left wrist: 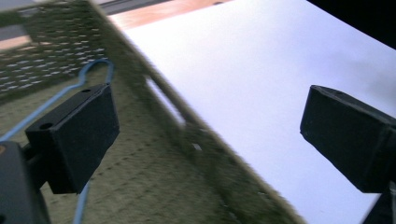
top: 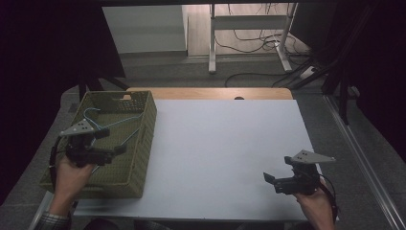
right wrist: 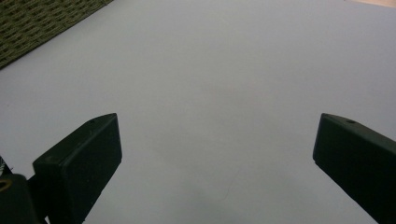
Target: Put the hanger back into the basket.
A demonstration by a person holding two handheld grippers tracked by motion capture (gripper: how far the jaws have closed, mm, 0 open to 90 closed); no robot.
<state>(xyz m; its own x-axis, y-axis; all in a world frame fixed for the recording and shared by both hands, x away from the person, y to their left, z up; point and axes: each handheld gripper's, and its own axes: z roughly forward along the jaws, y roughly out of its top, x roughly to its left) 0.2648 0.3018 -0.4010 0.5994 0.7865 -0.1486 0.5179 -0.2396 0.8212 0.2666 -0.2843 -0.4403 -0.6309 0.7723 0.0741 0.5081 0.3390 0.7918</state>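
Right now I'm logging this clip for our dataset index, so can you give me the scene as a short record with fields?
surface: white table top
container: green woven basket at the table's left edge
contents: blue wire hanger lying in the basket
left gripper: open, held over the basket, holding nothing
right gripper: open, over bare table near the right front, holding nothing
hanger contact: neither gripper grips it
background: floor with cables and a table frame beyond the table
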